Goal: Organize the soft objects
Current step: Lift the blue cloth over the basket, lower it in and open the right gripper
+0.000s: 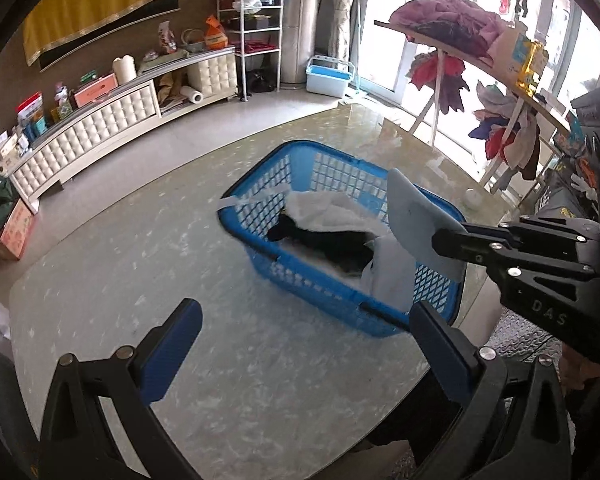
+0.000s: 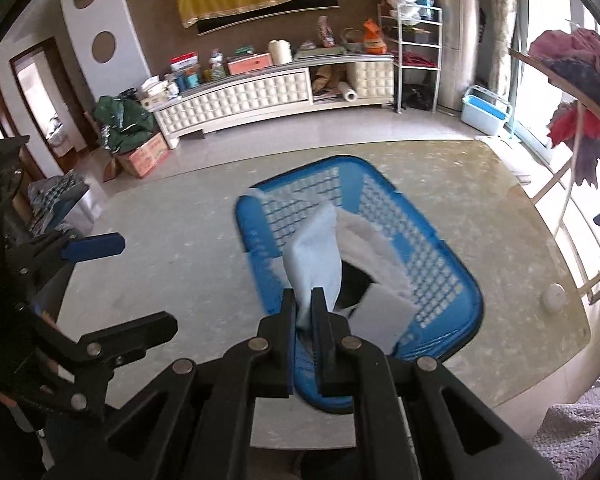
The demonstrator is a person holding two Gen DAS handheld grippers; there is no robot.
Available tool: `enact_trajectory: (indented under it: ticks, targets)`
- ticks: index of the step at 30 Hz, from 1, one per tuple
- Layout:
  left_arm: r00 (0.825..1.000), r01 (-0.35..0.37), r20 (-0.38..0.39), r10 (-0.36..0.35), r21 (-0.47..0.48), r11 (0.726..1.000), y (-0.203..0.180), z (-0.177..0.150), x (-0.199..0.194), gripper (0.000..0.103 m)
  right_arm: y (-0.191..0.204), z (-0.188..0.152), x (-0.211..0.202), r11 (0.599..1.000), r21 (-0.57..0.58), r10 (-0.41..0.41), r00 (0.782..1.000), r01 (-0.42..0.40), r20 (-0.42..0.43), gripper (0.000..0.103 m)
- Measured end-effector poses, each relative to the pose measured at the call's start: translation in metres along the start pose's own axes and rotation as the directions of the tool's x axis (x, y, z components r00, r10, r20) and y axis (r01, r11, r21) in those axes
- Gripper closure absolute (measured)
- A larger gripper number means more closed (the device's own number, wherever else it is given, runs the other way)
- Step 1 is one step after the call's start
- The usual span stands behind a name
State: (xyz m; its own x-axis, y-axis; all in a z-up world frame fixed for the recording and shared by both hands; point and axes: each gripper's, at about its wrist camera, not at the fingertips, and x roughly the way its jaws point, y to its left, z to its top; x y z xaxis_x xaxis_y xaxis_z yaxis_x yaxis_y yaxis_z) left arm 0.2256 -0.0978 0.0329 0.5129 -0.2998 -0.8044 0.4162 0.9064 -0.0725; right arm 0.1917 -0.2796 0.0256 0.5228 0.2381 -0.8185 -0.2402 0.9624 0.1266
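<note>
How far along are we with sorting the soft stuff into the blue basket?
Partly done: white cloths and a black item already lie inside the blue basket. In hand: the right tongs are shut on a pale blue cloth, held above the basket and not yet dropped. The left tongs are open and empty. Nothing soft shows loose on the table; releasing this cloth remains.

From my feed, the pale blue cloth (image 2: 314,256) is smeared by motion, and its lower end disappears between the right gripper's (image 2: 303,312) jaws. It covers part of the blue basket (image 1: 260,184), whose near rim is blurred too. I can't identify the black item (image 1: 320,242) half buried under the white fabric (image 1: 328,212). The table's (image 1: 140,280) near edge hides behind the left gripper (image 1: 304,346).
</note>
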Motion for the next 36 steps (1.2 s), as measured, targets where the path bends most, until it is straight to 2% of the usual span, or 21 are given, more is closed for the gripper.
enact_trajectory:
  ticks: [8,11,19,27,29,31,32,36]
  targets:
    - [0.999,0.013,-0.032,-0.012,0.043,0.999,-0.013,0.014,0.029,0.0,-0.022,0.004,0.027,0.999,0.034,-0.028,0.999,0.029,-0.032,0.097]
    - [0.999,-0.003,-0.042,0.005,0.055,0.998,-0.011,0.017,0.04,0.0,-0.026,0.006,0.039,0.998,0.042,-0.039,0.998,0.041,-0.048,0.097]
    - [0.997,-0.005,-0.082,0.007,0.028,1.0,0.007,0.019,0.067,0.0,-0.018,0.005,0.08,0.998,0.047,-0.024,0.991,0.031,-0.129,0.097]
    - [0.995,-0.01,-0.103,0.009,-0.002,1.0,0.02,0.013,0.077,0.0,-0.004,0.002,0.089,1.0,0.025,0.002,0.984,0.003,-0.18,0.096]
    - [0.994,-0.007,-0.107,0.006,-0.011,1.0,0.023,0.012,0.079,0.0,-0.005,-0.001,0.09,1.0,0.03,-0.001,0.982,0.007,-0.191,0.09]
    - [0.994,-0.007,-0.112,0.006,-0.016,1.0,0.024,0.011,0.08,0.0,-0.007,-0.002,0.088,0.999,0.042,0.01,0.981,-0.001,-0.194,0.068]
    - [0.994,-0.007,-0.112,0.005,-0.018,1.0,0.025,0.01,0.08,0.0,-0.007,-0.003,0.086,0.999,0.042,0.007,0.981,0.001,-0.192,0.064]
    - [0.994,-0.006,-0.11,0.003,-0.031,0.999,0.027,0.008,0.079,0.0,-0.012,-0.004,0.082,0.999,0.049,-0.002,0.982,0.012,-0.188,0.037]
